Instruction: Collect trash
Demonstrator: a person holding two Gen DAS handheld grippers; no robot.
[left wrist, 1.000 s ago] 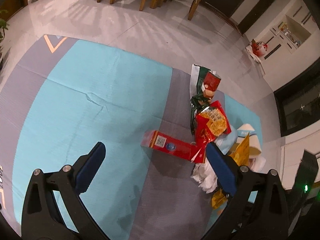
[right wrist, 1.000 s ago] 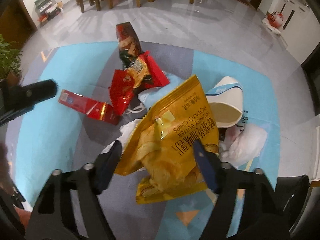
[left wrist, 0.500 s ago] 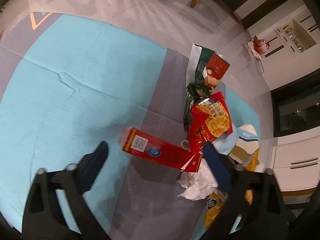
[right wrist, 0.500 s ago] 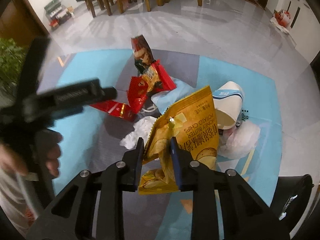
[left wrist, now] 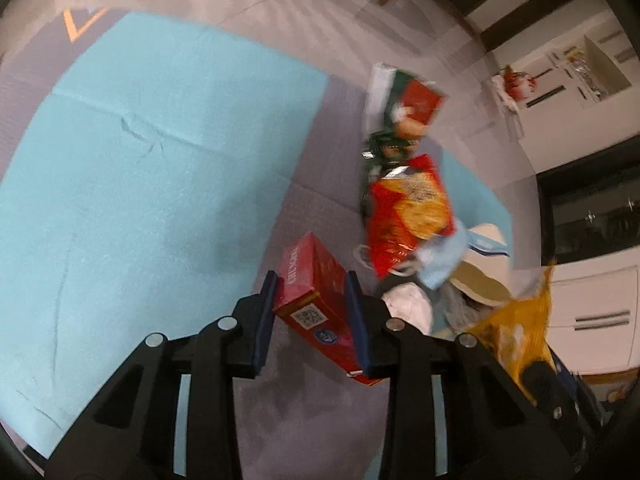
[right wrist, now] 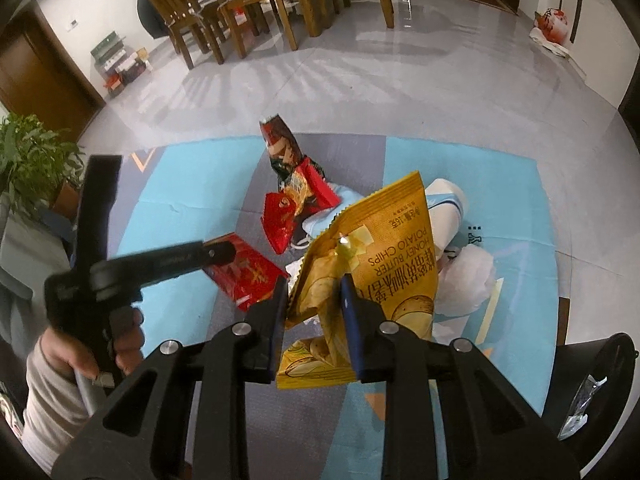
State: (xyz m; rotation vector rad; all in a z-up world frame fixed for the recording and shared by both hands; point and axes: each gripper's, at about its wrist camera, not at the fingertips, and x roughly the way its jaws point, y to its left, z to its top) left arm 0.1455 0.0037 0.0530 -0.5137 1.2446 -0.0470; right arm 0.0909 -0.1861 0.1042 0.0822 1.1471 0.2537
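The left hand-held gripper (left wrist: 314, 312) had just closed its jaws on the long red cardboard box (left wrist: 320, 304), tilting it off the blue-grey floor mat (left wrist: 140, 200). The right hand-held gripper (right wrist: 314, 312), clamped on the yellow crisp bag (right wrist: 368, 264), had lifted it clear; both pieces seemed ready for binning.

Three snack bags (right wrist: 372, 256), one box (left wrist: 320, 304)

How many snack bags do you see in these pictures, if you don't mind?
3. A yellow bag in the right gripper; a red bag and a green bag on the mat. Others may be hidden.
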